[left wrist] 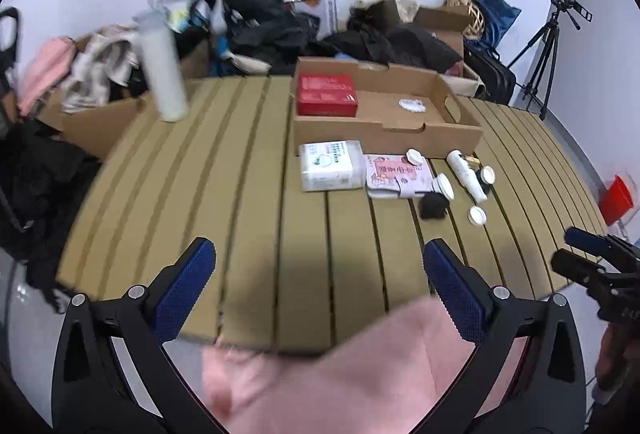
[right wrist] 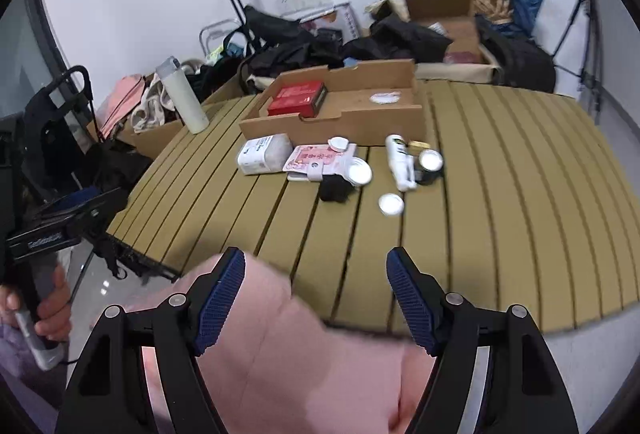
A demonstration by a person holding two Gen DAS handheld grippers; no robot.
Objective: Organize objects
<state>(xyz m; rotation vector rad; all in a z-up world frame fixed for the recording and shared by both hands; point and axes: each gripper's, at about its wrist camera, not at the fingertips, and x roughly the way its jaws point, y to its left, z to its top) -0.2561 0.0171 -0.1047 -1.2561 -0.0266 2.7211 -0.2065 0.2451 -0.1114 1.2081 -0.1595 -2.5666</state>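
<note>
Shallow brown cardboard tray sat at the slatted tan table's far side, red rectangular box inside. White packet, pink pouch, white tube and small round lids lay just before it. Left gripper and right gripper both gaped wide, empty, over pink fabric.

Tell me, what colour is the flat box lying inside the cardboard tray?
Red. The box sits at the tray's left end, clearest in the left wrist view.
</note>
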